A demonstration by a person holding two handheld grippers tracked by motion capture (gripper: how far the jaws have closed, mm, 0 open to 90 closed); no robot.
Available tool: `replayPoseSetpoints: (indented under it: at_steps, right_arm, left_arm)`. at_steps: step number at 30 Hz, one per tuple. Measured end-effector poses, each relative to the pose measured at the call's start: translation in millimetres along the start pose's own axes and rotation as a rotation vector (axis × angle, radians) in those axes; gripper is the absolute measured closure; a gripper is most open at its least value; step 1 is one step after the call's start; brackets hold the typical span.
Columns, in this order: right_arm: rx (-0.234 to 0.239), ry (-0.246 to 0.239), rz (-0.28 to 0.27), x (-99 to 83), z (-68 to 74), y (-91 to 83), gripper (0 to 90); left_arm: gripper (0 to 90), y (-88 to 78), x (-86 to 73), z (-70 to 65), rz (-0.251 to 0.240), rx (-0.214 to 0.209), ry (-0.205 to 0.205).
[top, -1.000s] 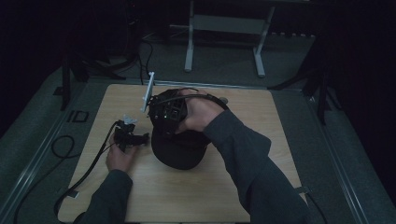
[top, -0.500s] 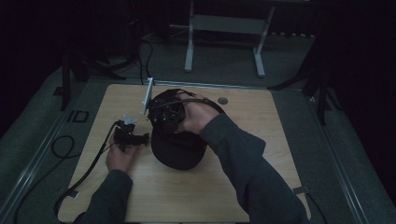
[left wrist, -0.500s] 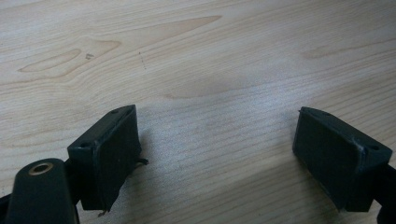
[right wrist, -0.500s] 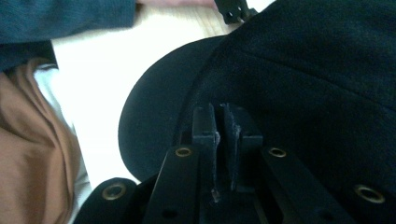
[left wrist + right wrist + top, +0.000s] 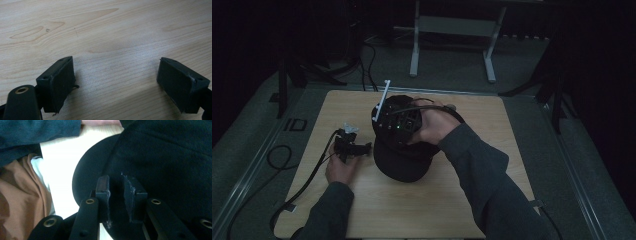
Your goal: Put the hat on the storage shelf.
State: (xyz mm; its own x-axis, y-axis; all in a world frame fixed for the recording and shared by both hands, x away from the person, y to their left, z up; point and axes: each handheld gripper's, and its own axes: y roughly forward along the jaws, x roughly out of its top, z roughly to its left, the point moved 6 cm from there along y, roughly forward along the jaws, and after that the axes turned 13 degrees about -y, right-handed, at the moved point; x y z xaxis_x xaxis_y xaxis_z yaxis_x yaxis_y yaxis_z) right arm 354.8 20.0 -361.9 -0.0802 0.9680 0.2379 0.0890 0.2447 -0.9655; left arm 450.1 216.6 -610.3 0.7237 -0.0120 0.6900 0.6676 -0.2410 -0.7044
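Observation:
A black cap (image 5: 404, 157) lies in the middle of the wooden table (image 5: 492, 150), brim toward the person. My right gripper (image 5: 402, 135) rests on top of its crown, held by the right hand. In the right gripper view its jaws (image 5: 115, 185) stand a narrow gap apart against the cap (image 5: 162, 157) where crown meets brim. They have just been opening, with dark cap fabric in the gap and the pads not plainly pressing it. My left gripper (image 5: 368, 147) lies on the table just left of the cap, open, with bare wood between its jaws (image 5: 116, 82).
The left gripper's cable (image 5: 307, 182) runs off the table's front left. A white bar (image 5: 382, 100) sticks up from the right gripper. A stand's metal legs (image 5: 414, 50) are on the floor beyond the table. The person's sleeve (image 5: 40, 132) is close ahead in the right gripper view.
The right hand and its gripper have shifted slightly on the cap's crown. The left gripper and the cap have stayed where they were.

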Motion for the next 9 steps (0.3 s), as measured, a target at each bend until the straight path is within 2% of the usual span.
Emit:
replayPoseSetpoints:
  at_steps: [9]
  right_arm:
    - [0.007,0.023,0.008,-12.4,0.7,-3.0,72.0]
  left_arm:
    - [14.2,0.0,0.0,0.0,0.001,0.0,0.0]
